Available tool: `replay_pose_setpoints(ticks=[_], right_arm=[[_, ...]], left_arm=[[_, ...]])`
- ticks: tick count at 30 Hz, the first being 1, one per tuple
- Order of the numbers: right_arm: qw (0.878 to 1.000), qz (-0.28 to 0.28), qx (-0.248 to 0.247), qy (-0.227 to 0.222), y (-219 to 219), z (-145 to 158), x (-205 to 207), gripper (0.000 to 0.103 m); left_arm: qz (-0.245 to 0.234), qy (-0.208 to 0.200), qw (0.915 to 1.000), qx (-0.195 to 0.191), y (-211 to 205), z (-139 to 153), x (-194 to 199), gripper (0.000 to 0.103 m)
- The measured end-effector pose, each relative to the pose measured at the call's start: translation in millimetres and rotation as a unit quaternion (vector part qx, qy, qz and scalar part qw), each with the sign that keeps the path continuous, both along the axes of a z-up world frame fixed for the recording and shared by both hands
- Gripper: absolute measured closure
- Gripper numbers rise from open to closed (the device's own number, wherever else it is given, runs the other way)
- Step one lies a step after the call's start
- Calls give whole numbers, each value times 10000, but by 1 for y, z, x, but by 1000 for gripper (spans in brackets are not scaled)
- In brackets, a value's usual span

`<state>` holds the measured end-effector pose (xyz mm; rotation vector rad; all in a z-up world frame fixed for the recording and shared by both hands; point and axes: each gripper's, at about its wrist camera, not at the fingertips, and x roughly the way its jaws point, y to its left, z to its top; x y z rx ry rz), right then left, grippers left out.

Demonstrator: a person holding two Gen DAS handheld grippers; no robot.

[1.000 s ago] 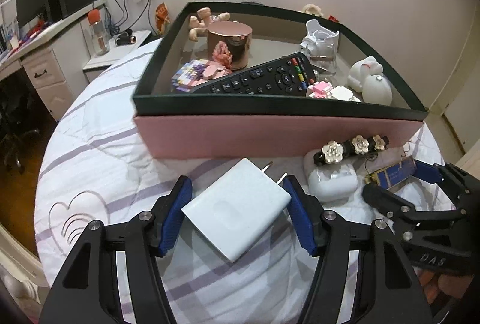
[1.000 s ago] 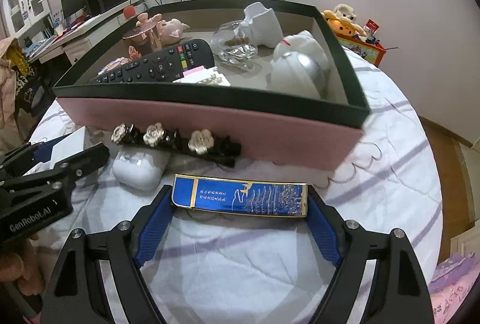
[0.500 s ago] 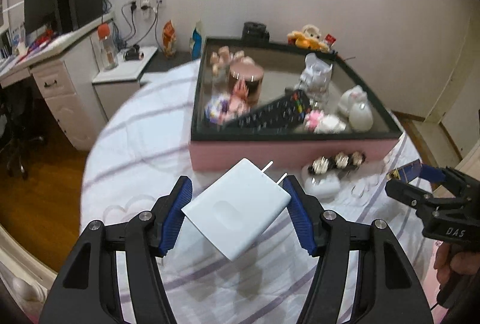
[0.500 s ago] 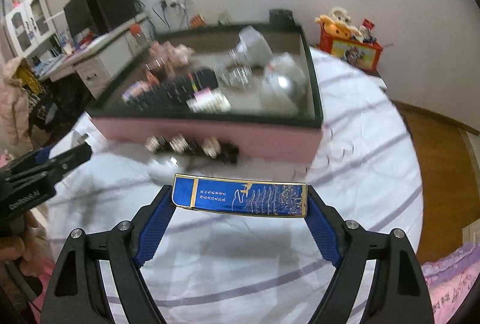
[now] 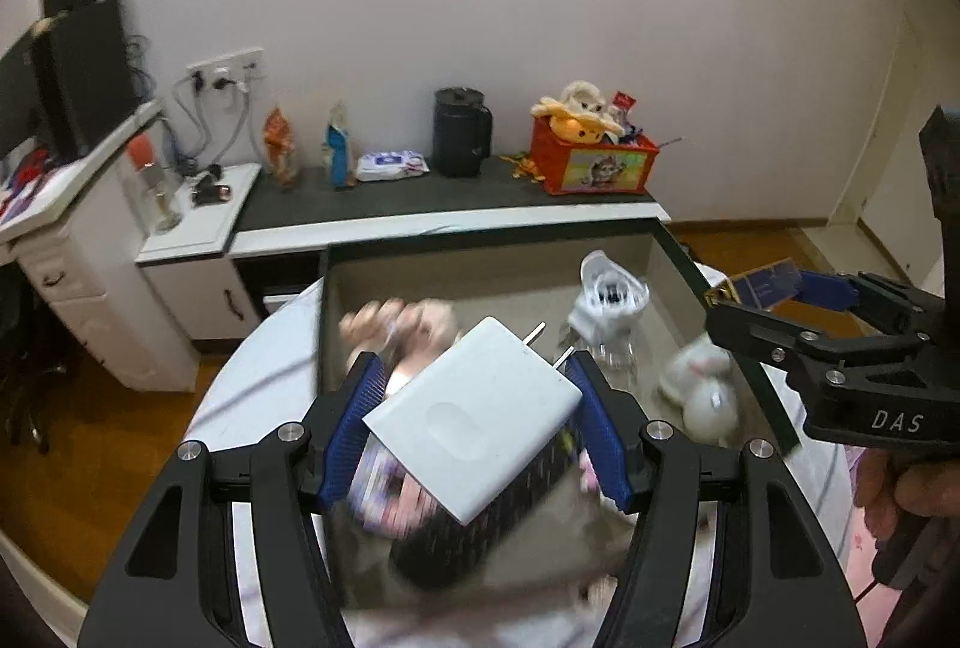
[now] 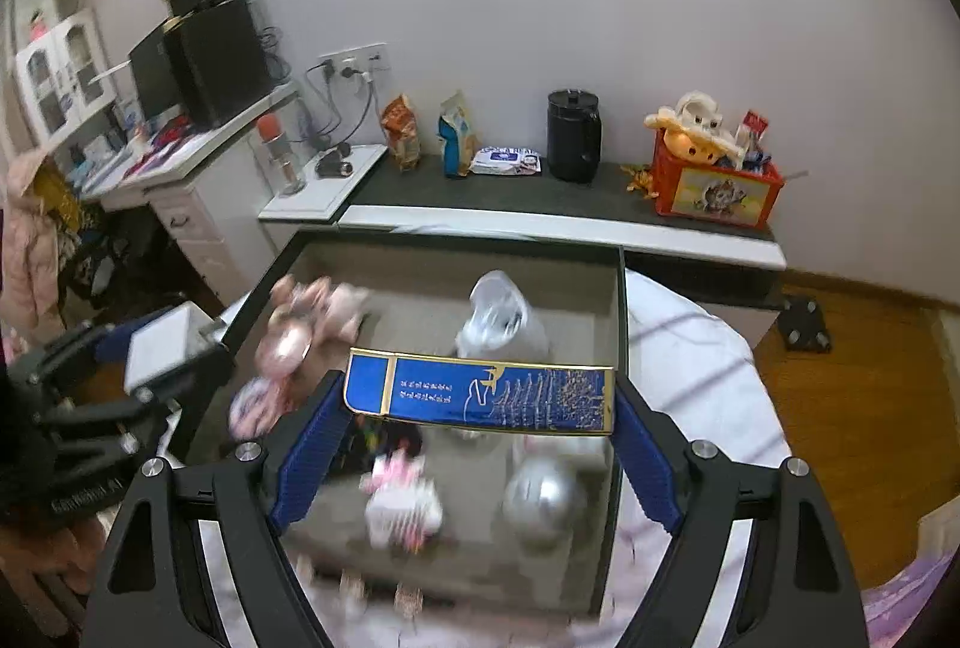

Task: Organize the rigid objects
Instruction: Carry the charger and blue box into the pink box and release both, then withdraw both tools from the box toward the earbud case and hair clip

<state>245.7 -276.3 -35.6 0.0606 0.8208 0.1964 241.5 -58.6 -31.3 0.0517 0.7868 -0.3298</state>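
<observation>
My left gripper [image 5: 474, 408] is shut on a white plug charger [image 5: 474, 417] and holds it in the air above the open box [image 5: 480, 252]. My right gripper [image 6: 480, 402] is shut on a flat blue and gold case [image 6: 480, 393], also above the box [image 6: 456, 243]. The box has a dark green rim and holds a black remote [image 5: 474, 528], pink trinkets [image 6: 294, 330], a white figure [image 5: 606, 306] and a silver ball [image 6: 543, 495]. The right gripper shows at the right in the left wrist view [image 5: 768, 300]; the left gripper shows at the left in the right wrist view [image 6: 150, 360].
The box rests on a round table with a white, purple-striped cloth [image 6: 696, 348]. Behind stands a low cabinet [image 5: 444, 204] with a black jug [image 5: 462, 132] and a red toy box [image 5: 594, 162]. A desk [image 6: 180, 168] stands at the left.
Both grippers have risen from the cloth in front of the box and moved forward, and now hang over the box with their loads. The contents below are blurred.
</observation>
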Motion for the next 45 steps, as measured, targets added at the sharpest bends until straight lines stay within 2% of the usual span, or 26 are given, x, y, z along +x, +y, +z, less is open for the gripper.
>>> replay_pose_setpoints(ticks=[4,7,11,16,19,22,28,30,31,38,45], right_arm=[[9991,-116,317,239,-12,-11,37,19],[9982,-187,441,359,-18,-19,61,19],[9976,-187,461,485,-19,-28,85,19],[9953,-218,619,719,-19,-42,107,19],[9931,-290,727,873,-20,-50,113,18],[9895,-339,887,1089,-24,-60,118,17],[9854,-437,1134,1190,-26,-61,112,10],[9853,-447,1153,1176,-26,-57,108,7],[9853,-441,1165,1166,-25,-54,106,0],[9868,-418,1217,986,-19,-34,81,0],[9924,-392,977,639,-11,-8,27,0]], left_arm=[[-79,250,9996,79,-18,-15,53,39],[-138,376,9991,154,-27,-25,78,39],[-279,655,9974,64,-35,-40,100,39],[-309,903,9951,269,-46,-59,117,39],[-311,920,9943,444,-51,-66,117,36],[-260,861,9944,556,-51,-65,115,20],[-89,661,9957,651,-40,-50,104,10],[-45,570,9958,709,-36,-44,97,9],[-28,522,9960,729,-34,-39,92,9],[86,261,9970,728,-18,-12,61,9],[235,19,9978,623,-3,8,15,9]])
